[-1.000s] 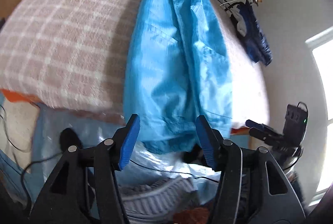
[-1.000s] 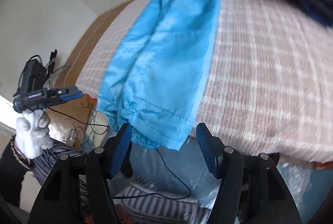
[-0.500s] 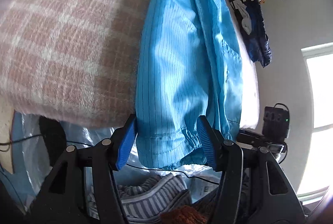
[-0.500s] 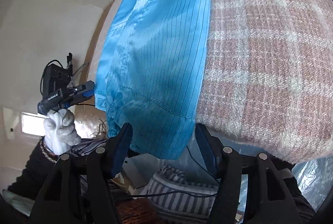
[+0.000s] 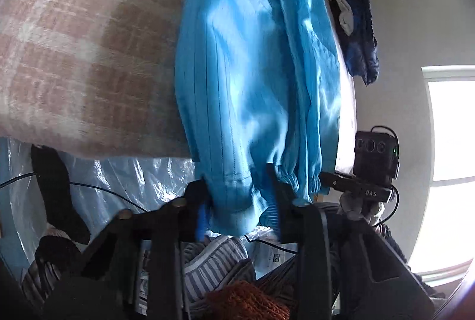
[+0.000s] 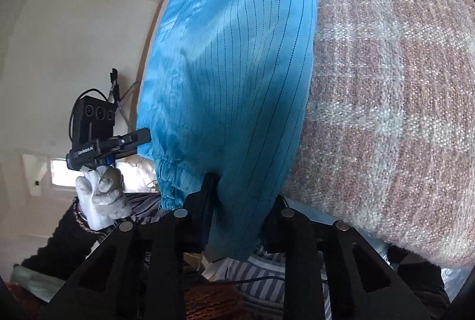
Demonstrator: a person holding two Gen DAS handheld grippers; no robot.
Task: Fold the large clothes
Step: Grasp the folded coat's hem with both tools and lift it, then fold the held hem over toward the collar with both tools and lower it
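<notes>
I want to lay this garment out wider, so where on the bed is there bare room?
Bare plaid blanket lies open to the right of the blue garment, and also to its left. It is crowded at the bed's near edge, where the left claw and right claw straddle the hem.

Daylight floods in from a blown-out window (image 5: 451,124), washing the nearby wall to glare. Soft sheen and shadow mottle the blue garment (image 5: 255,76). The left wrist view smears with motion blur; the right stays sharper. Fisheye curvature bends both frames, corners black.
</notes>
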